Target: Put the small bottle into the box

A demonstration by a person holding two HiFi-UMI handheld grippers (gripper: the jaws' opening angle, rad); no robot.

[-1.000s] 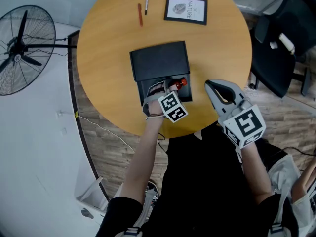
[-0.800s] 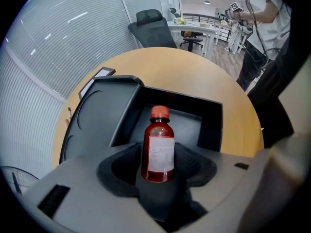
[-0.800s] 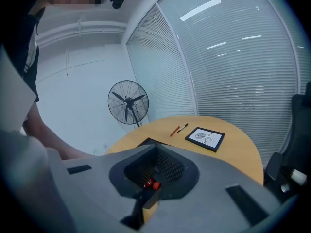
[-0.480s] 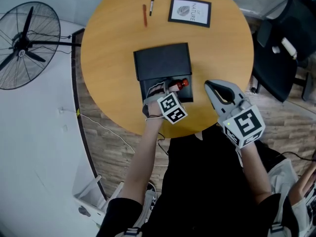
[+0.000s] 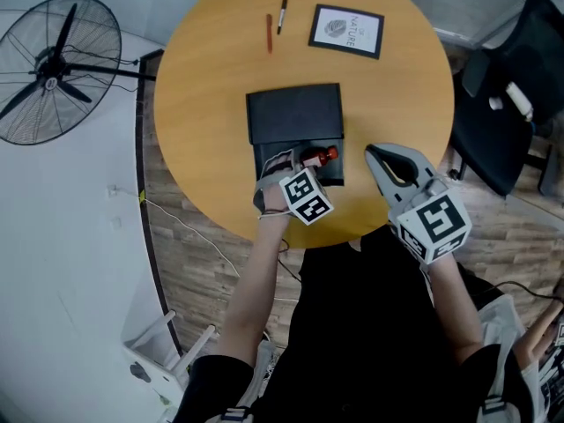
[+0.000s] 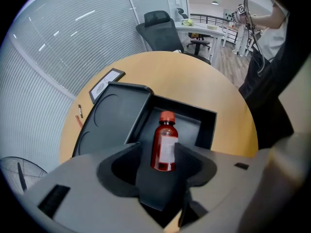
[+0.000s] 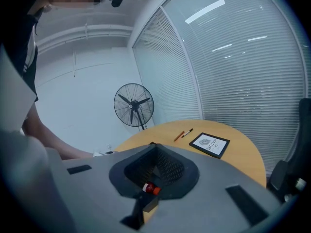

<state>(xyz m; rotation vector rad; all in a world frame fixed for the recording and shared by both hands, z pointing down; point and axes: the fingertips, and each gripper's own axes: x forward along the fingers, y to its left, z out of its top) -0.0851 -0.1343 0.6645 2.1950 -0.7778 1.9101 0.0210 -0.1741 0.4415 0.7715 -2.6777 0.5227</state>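
The small red bottle point(image 5: 315, 156) with an orange cap and white label lies tilted over the open tray of the black box point(image 5: 261, 159), whose lid point(image 5: 295, 113) lies flat behind it. My left gripper point(image 5: 295, 159) is shut on the bottle's lower body. In the left gripper view the bottle point(image 6: 164, 142) stands between the jaws of that gripper point(image 6: 158, 154), cap pointing into the tray point(image 6: 204, 123). My right gripper point(image 5: 372, 152) hovers at the table's near right edge, shut with nothing held. The right gripper view shows the bottle point(image 7: 149, 189) past its own jaws point(image 7: 156, 149).
On the round wooden table point(image 5: 203, 104), a framed card point(image 5: 346, 31), a red pen point(image 5: 270, 33) and a black pen point(image 5: 282, 14) lie at the far side. A standing fan point(image 5: 53, 64) is on the floor at left, a black office chair point(image 5: 511, 104) at right.
The head view has drifted a little. Both grippers hold their places, and the bottle stays gripped over the box tray.
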